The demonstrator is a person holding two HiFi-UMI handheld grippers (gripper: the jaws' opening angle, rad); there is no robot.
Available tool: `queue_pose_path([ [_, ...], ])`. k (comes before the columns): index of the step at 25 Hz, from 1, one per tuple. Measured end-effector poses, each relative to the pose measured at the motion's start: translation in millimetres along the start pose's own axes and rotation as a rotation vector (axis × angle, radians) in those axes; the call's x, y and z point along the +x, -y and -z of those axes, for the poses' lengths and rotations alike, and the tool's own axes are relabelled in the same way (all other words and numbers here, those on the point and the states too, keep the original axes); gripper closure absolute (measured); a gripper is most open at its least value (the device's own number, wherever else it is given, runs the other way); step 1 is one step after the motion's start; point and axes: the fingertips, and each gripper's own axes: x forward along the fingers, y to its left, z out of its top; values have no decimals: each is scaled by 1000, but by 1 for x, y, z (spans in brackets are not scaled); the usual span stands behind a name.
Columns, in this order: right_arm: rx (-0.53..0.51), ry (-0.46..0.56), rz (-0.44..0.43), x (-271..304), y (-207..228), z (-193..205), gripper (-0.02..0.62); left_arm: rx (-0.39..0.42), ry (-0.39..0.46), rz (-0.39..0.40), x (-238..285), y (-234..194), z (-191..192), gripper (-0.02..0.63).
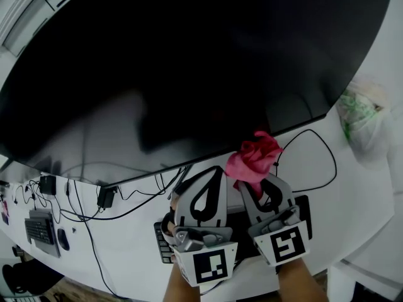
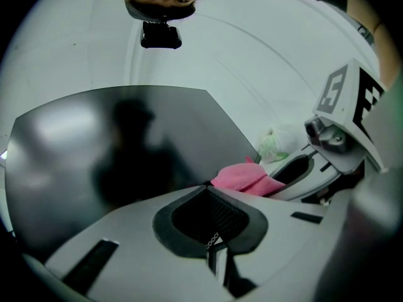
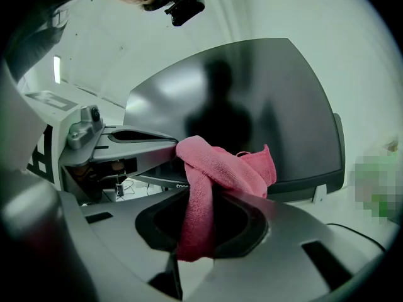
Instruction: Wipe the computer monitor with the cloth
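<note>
**Head view.** Your right hand-held gripper (image 1: pixel 254 180) is clamped on the pink cloth (image 1: pixel 253 155). The cloth is bunched up just below the bottom edge of the monitor (image 1: pixel 189 61). From here you cannot tell whether it touches the bezel, and it is not on the glass. The dark screen shows only reflections and no wiped patch, so you appear to be at the start, with the cloth in hand and the whole screen left to do. Your left hand-held gripper (image 1: pixel 214 172) sits just beside the right one, above a keyboard (image 1: pixel 162 244) on the white table (image 1: pixel 352 194). The only container is a thin plastic bag (image 1: pixel 362 115) on the table by the monitor's right end. There is something green inside it, but you cannot tell what.

**Left gripper view.** The jaws are brought together with nothing between them, so this hand-held gripper carries nothing. The cloth shows past the jaw tips, against the monitor's lower corner, and the bag lies beyond it.

**Right gripper view.** The jaws are pinched on a twisted fold of the cloth. The loose end stands up in front of the screen's lower edge, close to the glass but apparently not pressed against it.
</note>
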Motion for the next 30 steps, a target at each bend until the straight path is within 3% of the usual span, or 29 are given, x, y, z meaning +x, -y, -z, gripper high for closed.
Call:
queue_pose_path([
  [30,-16,-5,-200,60,-186,0,497,19,-113,-163,-133,-125,84,601],
])
